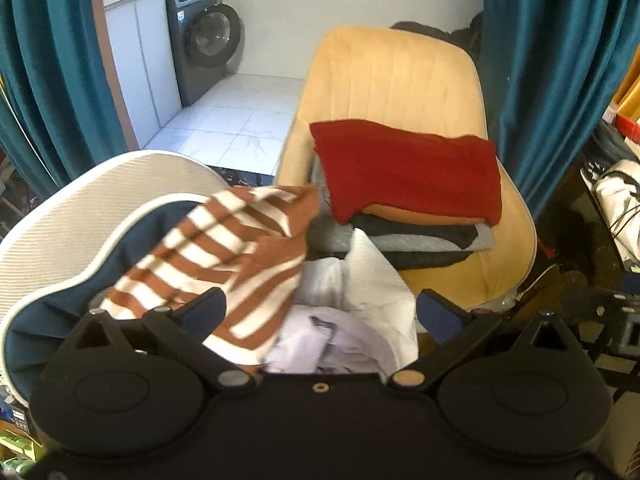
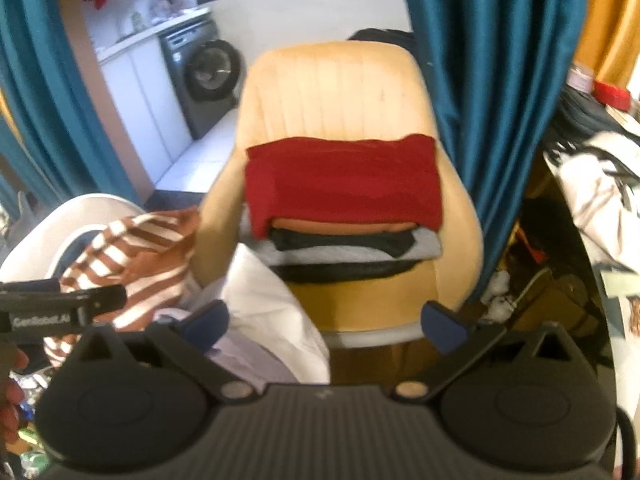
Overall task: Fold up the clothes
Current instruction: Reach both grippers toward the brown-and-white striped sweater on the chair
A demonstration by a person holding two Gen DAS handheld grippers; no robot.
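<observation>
"GenRobot.AI" on the left gripper (image 2: 102, 300)

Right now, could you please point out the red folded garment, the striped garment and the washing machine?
red folded garment (image 1: 408, 168): left wrist view, top face.
striped garment (image 1: 224, 256): left wrist view, middle stripes.
washing machine (image 2: 212, 70): right wrist view, round door.

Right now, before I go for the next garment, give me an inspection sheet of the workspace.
Surface: tan chair seat holds the folded stack; navy chair at left holds the unfolded clothes.
Job's things: red garment tops the folded stack; striped brown-and-white garment, white cloth and lilac garment lie loose.
Clutter: bags and boxes at right, too blurred to name.
Grippers: left gripper open, over the loose clothes; right gripper open, holding nothing.
Cables: thin cord on the floor beside the tan chair.
Surroundings: teal curtains, washing machine, tiled floor.
</observation>
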